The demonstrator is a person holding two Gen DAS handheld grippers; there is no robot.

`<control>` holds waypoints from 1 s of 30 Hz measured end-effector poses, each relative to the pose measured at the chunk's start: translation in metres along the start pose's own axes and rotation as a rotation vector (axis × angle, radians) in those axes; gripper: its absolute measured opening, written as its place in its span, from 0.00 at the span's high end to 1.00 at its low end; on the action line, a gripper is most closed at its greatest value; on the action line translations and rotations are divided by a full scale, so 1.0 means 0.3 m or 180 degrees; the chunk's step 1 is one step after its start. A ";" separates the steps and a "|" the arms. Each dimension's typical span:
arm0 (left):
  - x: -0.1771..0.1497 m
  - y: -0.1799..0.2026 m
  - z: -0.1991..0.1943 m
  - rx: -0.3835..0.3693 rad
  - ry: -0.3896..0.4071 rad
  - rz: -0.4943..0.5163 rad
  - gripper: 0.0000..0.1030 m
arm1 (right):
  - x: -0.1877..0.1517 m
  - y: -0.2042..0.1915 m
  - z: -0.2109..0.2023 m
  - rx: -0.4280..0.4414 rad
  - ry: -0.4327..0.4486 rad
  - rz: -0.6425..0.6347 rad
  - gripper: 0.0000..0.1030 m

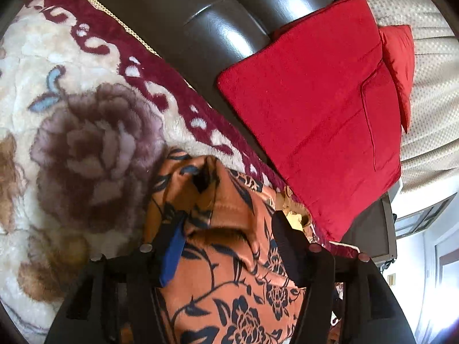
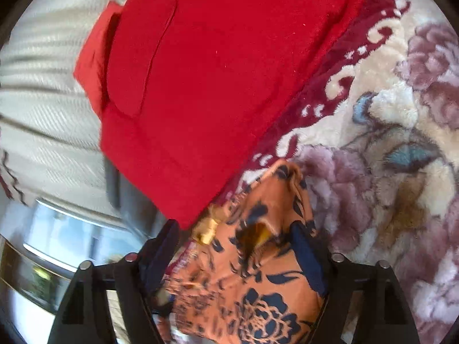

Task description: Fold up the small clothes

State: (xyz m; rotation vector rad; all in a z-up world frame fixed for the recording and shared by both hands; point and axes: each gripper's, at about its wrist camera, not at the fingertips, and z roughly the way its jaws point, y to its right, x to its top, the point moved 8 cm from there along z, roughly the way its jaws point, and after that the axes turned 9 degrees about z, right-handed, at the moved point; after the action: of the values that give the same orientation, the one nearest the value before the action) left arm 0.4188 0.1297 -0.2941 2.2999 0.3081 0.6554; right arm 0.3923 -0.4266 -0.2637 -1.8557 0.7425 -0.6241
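Beneath my work lies a plush blanket (image 1: 71, 109) with a cream ground, large mauve roses and a maroon scrolled border, also seen in the right wrist view (image 2: 387, 120). At its edge rests a red cushion (image 1: 312, 120), leaning against a dark glossy backrest (image 1: 218, 25); a pale dotted curtain (image 1: 430, 91) hangs beyond. The task item, an orange cloth (image 1: 229, 258) printed with navy flowers, is bunched on the blanket just beside the cushion's lower corner. My left hand-held gripper (image 1: 226, 229) stands fairly wide with the cloth heaped between its fingers; I cannot tell whether it pinches the fabric. My right hand-held gripper (image 2: 238, 240) likewise straddles the cloth (image 2: 258, 281), fingers apart, grip undetermined.
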 end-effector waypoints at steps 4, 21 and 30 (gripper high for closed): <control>-0.019 0.004 -0.043 0.0014 -0.0017 0.0070 0.42 | -0.028 0.026 0.038 -0.0354 -0.0059 -0.0129 0.66; 0.102 0.061 -0.003 -0.0164 0.0263 0.0267 0.87 | 0.068 -0.106 0.072 -0.0270 0.0482 -0.0520 0.90; 0.249 -0.007 0.103 -0.0263 0.0596 -0.0259 0.84 | 0.193 -0.061 0.184 -0.0176 0.0608 -0.0254 0.86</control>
State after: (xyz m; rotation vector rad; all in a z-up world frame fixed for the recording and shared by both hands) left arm 0.4984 0.1429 -0.2873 2.1397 0.4517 0.8282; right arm 0.4741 -0.4295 -0.2618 -1.9018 0.8196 -0.8488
